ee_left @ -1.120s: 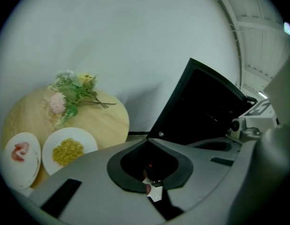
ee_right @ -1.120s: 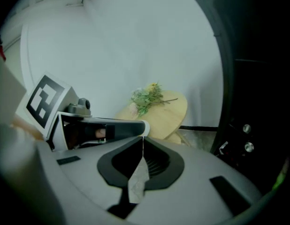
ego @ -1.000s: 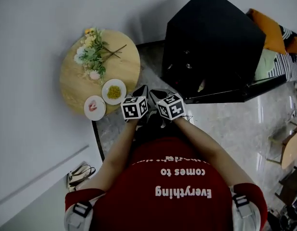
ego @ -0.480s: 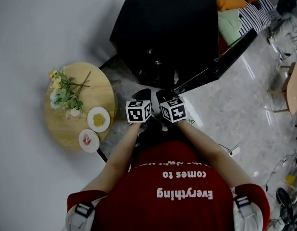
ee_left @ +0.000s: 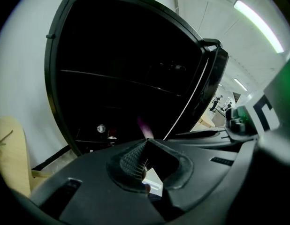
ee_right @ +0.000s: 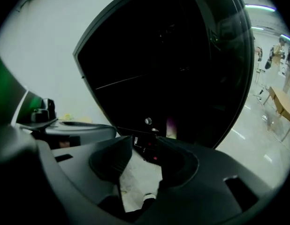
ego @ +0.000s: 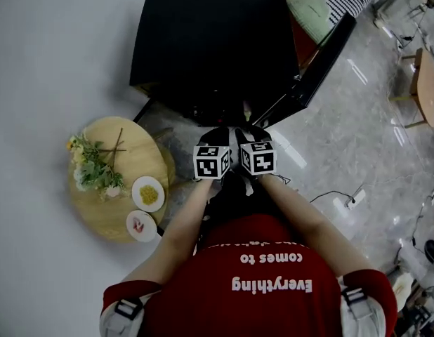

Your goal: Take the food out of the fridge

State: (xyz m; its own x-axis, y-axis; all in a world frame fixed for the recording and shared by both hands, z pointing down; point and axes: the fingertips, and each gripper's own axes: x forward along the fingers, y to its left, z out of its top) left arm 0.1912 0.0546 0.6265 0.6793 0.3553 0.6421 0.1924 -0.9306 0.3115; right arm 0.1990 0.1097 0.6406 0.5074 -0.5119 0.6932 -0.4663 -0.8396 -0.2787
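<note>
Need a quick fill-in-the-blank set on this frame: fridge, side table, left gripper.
1. The black fridge has its door standing ___.
2. On the round wooden table lie flowers and ___ plates.
3. The left gripper points at the fridge with its jaws ___ and nothing between them.

Missing words: open; two; shut.

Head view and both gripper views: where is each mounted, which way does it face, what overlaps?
Head view: on the head, steeply down; red-shirted torso, forearms, left gripper, right gripper, open fridge, round table.
Left gripper view: on it, facing the fridge interior; jaws shut, empty.
Right gripper view: likewise; jaws just opening, nothing between.
Shared: all three see the fridge.
</note>
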